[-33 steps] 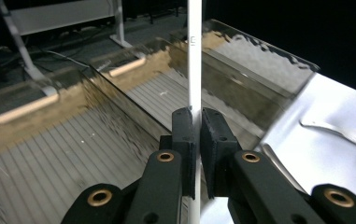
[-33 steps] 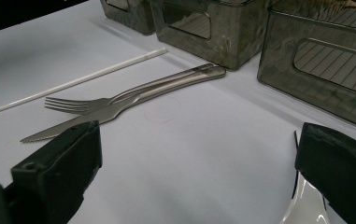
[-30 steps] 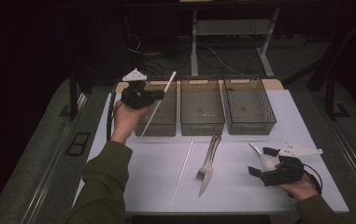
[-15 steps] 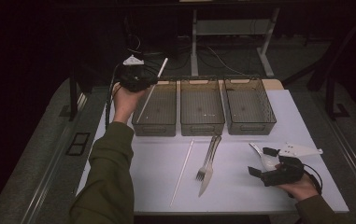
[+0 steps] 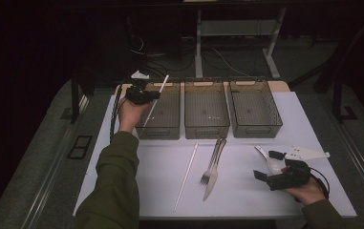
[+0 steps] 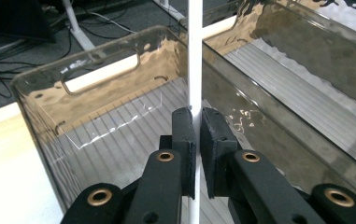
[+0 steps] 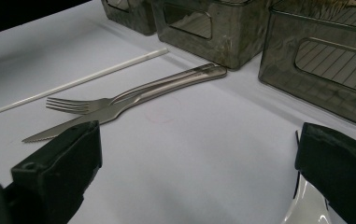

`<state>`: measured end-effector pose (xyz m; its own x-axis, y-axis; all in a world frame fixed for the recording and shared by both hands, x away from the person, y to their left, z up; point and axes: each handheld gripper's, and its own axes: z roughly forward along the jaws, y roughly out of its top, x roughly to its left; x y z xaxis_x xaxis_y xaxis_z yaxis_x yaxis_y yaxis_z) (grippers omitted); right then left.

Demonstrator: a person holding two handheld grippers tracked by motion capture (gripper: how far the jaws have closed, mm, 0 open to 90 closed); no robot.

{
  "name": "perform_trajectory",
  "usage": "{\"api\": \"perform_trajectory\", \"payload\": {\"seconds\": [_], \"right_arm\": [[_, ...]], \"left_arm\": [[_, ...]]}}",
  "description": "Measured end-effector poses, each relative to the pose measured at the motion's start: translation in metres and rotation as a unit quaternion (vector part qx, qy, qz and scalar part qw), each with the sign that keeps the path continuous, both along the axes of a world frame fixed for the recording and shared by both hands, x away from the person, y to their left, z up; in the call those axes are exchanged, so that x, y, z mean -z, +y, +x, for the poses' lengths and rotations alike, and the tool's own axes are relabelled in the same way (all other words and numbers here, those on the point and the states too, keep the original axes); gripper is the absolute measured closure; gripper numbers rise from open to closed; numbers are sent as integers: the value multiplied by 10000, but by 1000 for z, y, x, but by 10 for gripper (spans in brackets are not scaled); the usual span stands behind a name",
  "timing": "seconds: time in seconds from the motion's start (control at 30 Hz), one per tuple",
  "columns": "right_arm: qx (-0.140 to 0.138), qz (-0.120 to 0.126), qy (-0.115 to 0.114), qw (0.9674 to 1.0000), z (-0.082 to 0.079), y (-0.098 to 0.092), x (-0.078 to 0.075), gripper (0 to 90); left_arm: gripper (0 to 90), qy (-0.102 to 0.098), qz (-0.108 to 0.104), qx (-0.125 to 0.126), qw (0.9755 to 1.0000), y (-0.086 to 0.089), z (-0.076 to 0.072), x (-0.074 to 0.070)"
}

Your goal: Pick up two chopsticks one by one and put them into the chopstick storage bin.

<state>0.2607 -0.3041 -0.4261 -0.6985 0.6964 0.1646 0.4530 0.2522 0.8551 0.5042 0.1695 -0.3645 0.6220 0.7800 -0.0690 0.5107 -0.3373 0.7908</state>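
My left gripper [image 5: 141,94] hovers over the far left corner of the left translucent grey bin [image 5: 163,125]. It is shut on a thin white stick [image 5: 156,99]. In the left gripper view the stick [image 6: 195,65] runs straight up between the closed pads of this gripper [image 6: 197,128], with its lower end down inside the bin [image 6: 96,140]. My right gripper [image 5: 267,165] rests open at the table's near right. A white spoon [image 5: 263,155] lies between its jaws, and the right gripper view shows the spoon's bowl [image 7: 306,212] by the right jaw of this gripper [image 7: 199,140].
Two more grey bins, a middle one [image 5: 207,125] and a right one [image 5: 256,126], stand in a row with the left one. On the white table top [image 5: 246,200] lie a second white stick [image 5: 187,175], a fork [image 5: 211,164] and a knife [image 5: 214,183].
The left hand has carried the stick toward the far left end of the left bin and lowered it, so the stick now reaches into the bin. The right hand has kept still.
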Motion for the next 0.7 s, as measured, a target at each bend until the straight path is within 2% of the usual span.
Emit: {"api": "perform_trajectory", "payload": {"seconds": [0.23,0.43,0.7], "right_arm": [[12,1,3,10000,0,0,0,7],[8,10,5,10000,0,0,0,7],[3,15,5,10000,0,0,0,7]], "left_arm": [[832,153,-22,-208,9997,-3,5,8],[830,269,56,-368,9989,-6,10,14],[836,255,145,-405,9987,-7,10,14]]}}
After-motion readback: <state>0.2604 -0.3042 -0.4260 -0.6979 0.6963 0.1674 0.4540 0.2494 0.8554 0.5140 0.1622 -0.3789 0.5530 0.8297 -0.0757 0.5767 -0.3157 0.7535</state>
